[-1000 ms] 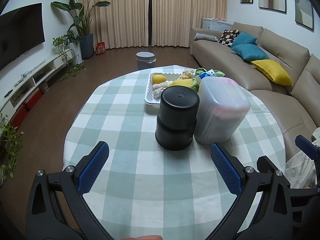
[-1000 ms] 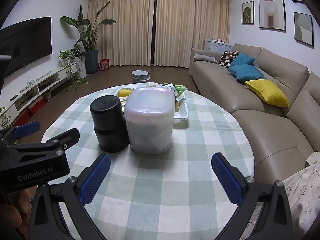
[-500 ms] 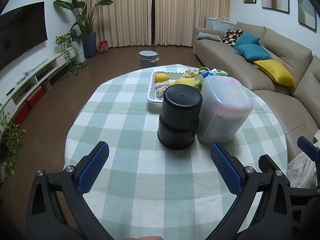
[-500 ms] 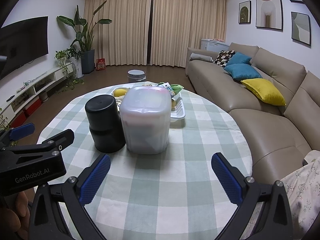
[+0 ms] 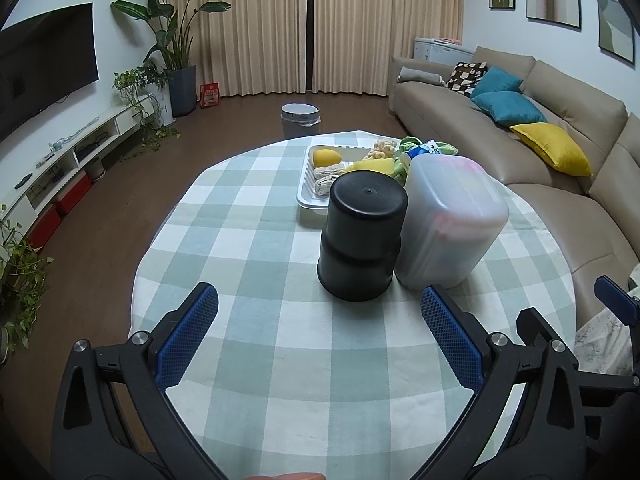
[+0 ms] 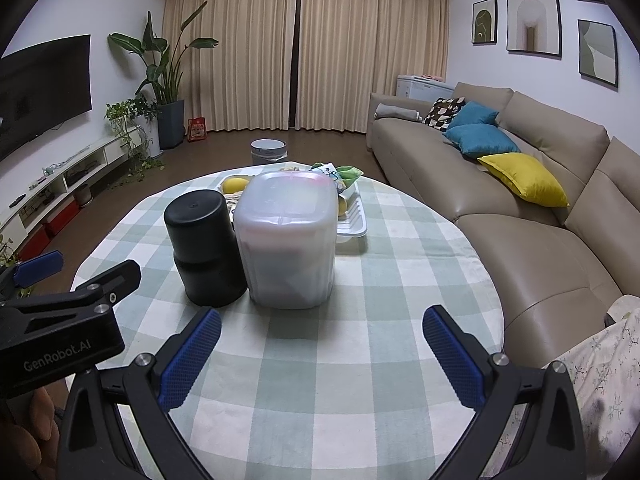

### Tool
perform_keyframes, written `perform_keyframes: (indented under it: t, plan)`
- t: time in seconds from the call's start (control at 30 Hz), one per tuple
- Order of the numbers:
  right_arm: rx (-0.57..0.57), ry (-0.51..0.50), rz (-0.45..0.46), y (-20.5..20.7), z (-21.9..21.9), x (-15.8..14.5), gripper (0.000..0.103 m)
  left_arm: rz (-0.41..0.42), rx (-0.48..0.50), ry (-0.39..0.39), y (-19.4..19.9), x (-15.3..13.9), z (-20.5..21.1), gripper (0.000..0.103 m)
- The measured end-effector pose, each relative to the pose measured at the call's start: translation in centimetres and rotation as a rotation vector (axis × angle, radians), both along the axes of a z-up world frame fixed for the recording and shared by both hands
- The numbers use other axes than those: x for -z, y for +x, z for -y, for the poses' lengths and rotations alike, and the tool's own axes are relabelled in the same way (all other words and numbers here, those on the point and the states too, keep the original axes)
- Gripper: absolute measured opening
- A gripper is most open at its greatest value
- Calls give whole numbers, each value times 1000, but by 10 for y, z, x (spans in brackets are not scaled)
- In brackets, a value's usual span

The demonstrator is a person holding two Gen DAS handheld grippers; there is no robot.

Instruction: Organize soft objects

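Note:
A white tray (image 5: pixel 305 196) (image 6: pixel 354 227) at the far side of the round checked table holds several soft items: a yellow one (image 5: pixel 326 157) (image 6: pixel 234 185), a knitted cream piece (image 5: pixel 329 174), a green and blue bundle (image 5: pixel 416 148) (image 6: pixel 336 172). In front of it stand a black cylindrical container (image 5: pixel 362 236) (image 6: pixel 206 246) and a frosted plastic box (image 5: pixel 450 220) (image 6: pixel 288 236), side by side and upside down. My left gripper (image 5: pixel 319 334) and right gripper (image 6: pixel 320 354) both hover open over the near half of the table, short of the containers, with nothing between their fingers.
A beige sofa (image 6: pixel 540 200) with blue and yellow cushions runs along the right. A grey bin (image 5: pixel 300 120) stands on the floor beyond the table. A TV unit and potted plants (image 5: pixel 172 64) line the left wall. Floral fabric (image 6: pixel 600 380) lies at the near right.
Both grippers have tilted up and drawn back slightly, so the containers sit a little lower and nearer the view's middle. Nothing on the table has moved.

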State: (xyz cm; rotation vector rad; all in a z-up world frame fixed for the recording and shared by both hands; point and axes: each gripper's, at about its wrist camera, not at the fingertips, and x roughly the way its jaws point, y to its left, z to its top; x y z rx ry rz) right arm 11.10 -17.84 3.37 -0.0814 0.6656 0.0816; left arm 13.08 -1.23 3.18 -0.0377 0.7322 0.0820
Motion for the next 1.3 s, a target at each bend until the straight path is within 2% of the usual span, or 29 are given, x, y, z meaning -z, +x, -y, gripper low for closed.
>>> perform_keyframes:
  t: [1.3]
  plan:
    - [9, 0, -4, 2, -3, 7, 103, 17, -29, 15, -2, -1, -2, 103]
